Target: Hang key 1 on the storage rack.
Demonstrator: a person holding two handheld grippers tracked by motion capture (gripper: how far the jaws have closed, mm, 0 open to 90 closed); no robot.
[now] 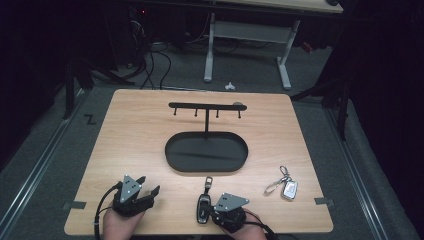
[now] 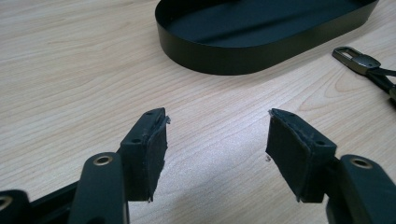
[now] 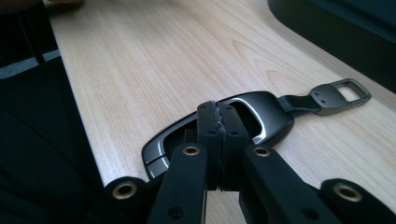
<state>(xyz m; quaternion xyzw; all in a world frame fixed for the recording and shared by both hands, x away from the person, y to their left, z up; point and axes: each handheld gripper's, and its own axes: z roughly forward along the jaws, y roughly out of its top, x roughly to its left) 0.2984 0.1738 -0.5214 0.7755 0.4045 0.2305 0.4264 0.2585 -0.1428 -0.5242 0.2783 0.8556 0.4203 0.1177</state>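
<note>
while the left gripper [image 2: 217, 135] fingers gape over bare table [image 2: 70, 70], the right gripper [image 3: 218, 109] fingers meet above the dark key fob [image 3: 261, 116].

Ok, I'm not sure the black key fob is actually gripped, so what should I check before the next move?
1. Fob between the pads: not ok. The right hand-held gripper is shut pad to pad, and the black key fob lies on the table beyond its tips.
2. Left hand-held gripper free: ok. It is open with nothing between the jaws.
3. Strap loop reachable: ok. It lies flat and points toward the tray.
4. Rack hooks free: ok. They look bare.
5. Tray empty: ok.
6. Silver key fob out of the way: ok. It lies apart, to the right.
</note>
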